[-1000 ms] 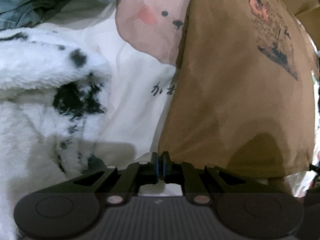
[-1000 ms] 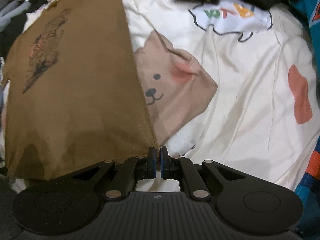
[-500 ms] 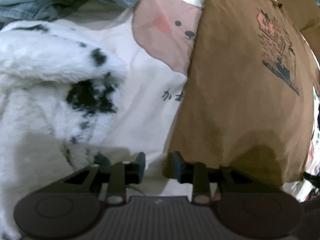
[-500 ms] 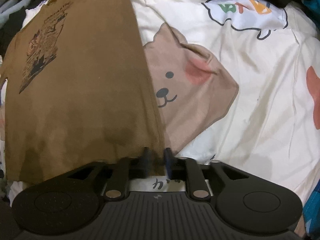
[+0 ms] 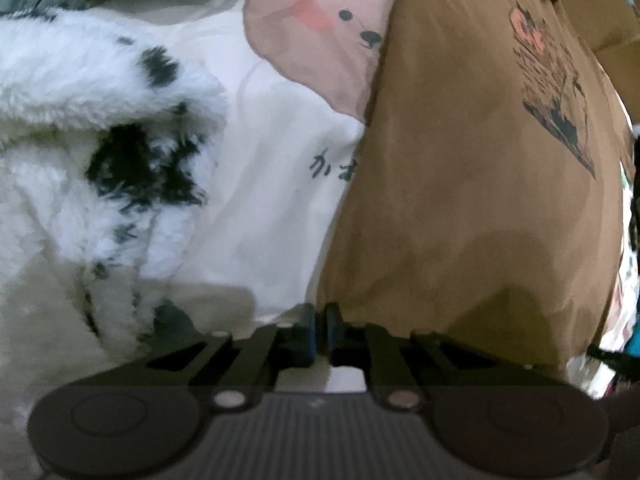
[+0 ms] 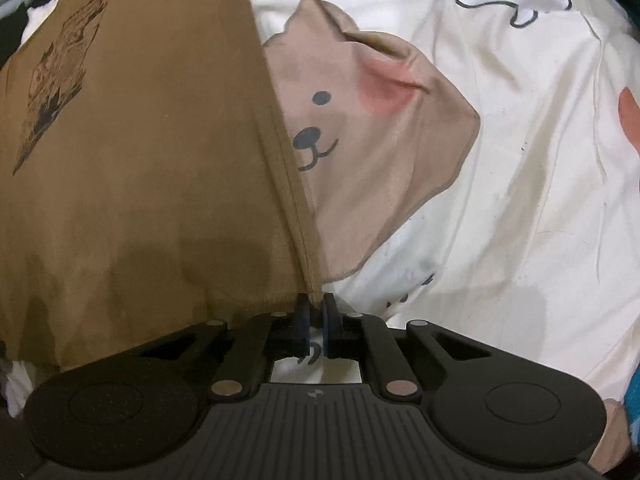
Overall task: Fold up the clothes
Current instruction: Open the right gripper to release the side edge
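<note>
Two claws, left claw (image 5: 319, 330) and right claw (image 6: 315, 320), pinch the brown T-shirt (image 6: 152, 160).

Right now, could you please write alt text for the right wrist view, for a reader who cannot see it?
The right gripper is shut on the near corner of a brown T-shirt, which lies spread to the left with a dark print near its far end. To the right is a cream bedsheet with a cartoon bear face.

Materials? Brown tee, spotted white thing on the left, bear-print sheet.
Brown t-shirt: thin matte knit, probably cotton jersey; stitched hem, soft drape, printed graphic.
Spotted white garment: long-pile fleece or faux fur; fuzzy fibres, black patches.
Bear-print sheet: smooth woven cloth, likely cotton or a blend; fine creases, flat print.
</note>
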Available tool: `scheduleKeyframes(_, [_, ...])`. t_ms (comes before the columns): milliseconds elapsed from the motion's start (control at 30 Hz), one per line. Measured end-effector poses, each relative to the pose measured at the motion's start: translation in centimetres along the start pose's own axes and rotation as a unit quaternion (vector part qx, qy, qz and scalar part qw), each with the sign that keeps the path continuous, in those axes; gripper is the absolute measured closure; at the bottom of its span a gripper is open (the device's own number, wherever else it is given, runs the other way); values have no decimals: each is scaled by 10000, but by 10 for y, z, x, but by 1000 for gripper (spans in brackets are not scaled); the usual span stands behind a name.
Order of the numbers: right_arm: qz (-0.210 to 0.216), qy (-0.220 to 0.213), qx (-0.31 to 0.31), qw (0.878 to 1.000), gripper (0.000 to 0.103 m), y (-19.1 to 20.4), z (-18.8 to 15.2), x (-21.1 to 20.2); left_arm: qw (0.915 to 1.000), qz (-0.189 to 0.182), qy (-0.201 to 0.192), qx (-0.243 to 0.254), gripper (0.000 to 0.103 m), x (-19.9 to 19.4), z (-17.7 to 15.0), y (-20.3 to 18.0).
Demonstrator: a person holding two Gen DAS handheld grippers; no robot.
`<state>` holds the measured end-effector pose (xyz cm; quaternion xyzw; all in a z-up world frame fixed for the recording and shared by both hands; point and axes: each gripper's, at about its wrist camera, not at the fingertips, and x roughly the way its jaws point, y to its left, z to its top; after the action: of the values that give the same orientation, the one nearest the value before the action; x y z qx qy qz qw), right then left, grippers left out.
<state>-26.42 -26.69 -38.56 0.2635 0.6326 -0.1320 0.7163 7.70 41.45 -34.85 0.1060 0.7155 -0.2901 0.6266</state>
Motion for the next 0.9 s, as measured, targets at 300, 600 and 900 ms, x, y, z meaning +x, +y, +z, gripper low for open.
scheduleKeyframes(300, [12,38,-32,10000,101,-7,-4,-17,9998,145,51,157,99,-12,3,-6])
scheduleKeyframes(600, [-253,354,81,9990,98,-2,-7,-8,9984,500,267,-35,73,-13,9,-15])
scheduleKeyframes(900, [-165,-14,-111,9998,69,-7,-14,-51,9981,577,-54,198,41,-56,17,-26])
